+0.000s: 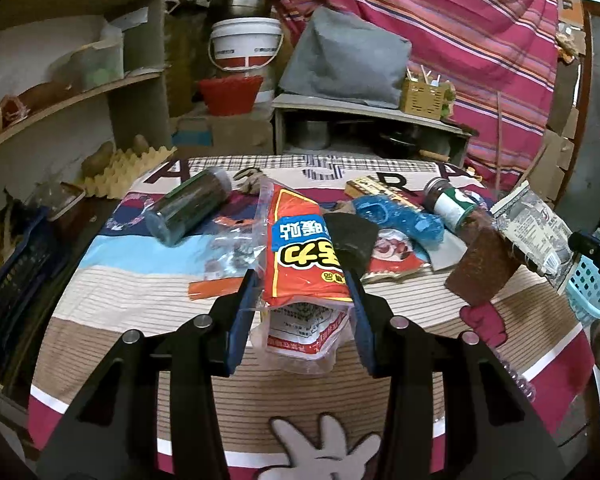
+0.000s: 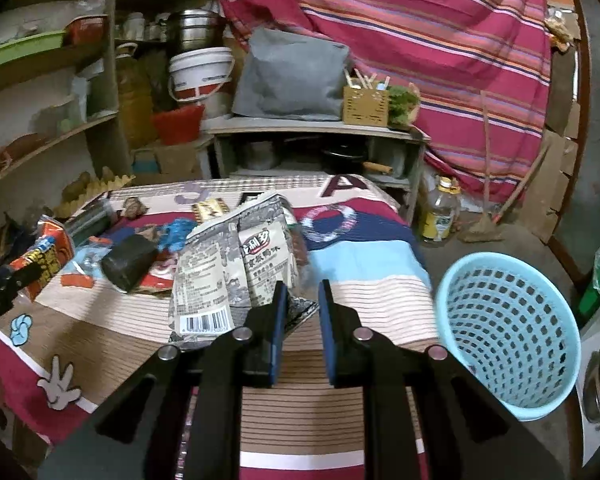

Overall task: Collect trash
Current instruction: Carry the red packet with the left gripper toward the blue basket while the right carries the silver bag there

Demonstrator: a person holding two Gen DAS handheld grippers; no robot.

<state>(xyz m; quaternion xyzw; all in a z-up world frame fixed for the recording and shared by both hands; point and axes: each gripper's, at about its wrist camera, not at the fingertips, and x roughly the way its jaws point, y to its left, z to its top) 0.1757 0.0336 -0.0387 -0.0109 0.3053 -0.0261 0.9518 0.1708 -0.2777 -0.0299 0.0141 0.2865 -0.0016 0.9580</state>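
Trash is what both grippers carry right now. The left gripper (image 1: 304, 300) has its fingers clamped on an orange snack bag (image 1: 300, 256), which stands up between the blue pads, clear of the cloth, its crumpled clear end hanging toward the near edge of the table. The right gripper (image 2: 302, 312) has its fingers nearly together, pinching the bottom corner of a grey printed wrapper (image 2: 228, 268); most of the wrapper leans out to the left of the fingers, barcode end lowest. Gripping by a corner seems a sensible hold for so light and floppy a thing.

Just off the right edge of the table stands a light blue basket (image 2: 508, 332), open and empty as far as I can see. It is the likely bin, and the grey wrapper is the nearer of the two to it.

More litter lies on the patterned cloth (image 1: 140, 280) toward the far edge: a dark green canister (image 1: 188, 208) on its side near the far left corner, a blue crumpled plastic piece (image 1: 396, 216) in the middle, a small jar with a green label (image 1: 452, 204) toward the far right, and a brown block (image 1: 484, 268) near the right edge. A flat red wrapper (image 1: 392, 256) lies under the blue piece.

Shelves, a white bucket (image 1: 246, 42) and a striped cloth fill the wall behind.
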